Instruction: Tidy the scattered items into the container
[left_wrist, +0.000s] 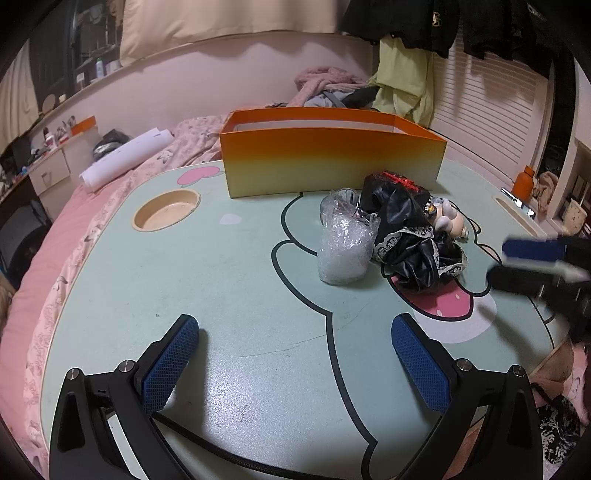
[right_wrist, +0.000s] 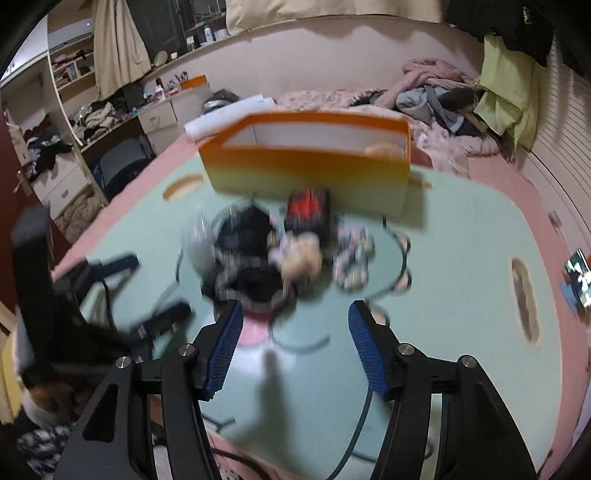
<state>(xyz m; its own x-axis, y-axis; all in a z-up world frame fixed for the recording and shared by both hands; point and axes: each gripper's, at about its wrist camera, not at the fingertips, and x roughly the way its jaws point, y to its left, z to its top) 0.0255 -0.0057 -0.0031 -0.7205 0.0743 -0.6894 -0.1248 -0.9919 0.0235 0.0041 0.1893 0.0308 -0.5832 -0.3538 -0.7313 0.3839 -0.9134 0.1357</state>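
Left wrist view: the left gripper (left_wrist: 295, 354) hangs over the table (left_wrist: 207, 266) with its fingers spread wide and nothing between them. Ahead sits one pile: a bubble-wrap bundle (left_wrist: 345, 245), a black lacy garment (left_wrist: 413, 240) touching it, and a small figurine (left_wrist: 450, 219) behind, all just in front of the one orange container (left_wrist: 332, 162). I'd take the bubble wrap first since it's nearest and stands free; pinch it low so it doesn't crumple out.

Right wrist view: blurry, but the right gripper (right_wrist: 295, 347) is also wide open and empty, aimed at the same pile. I count roughly four loose items here, including a red-and-black box (right_wrist: 310, 214), though the blur makes that shaky.
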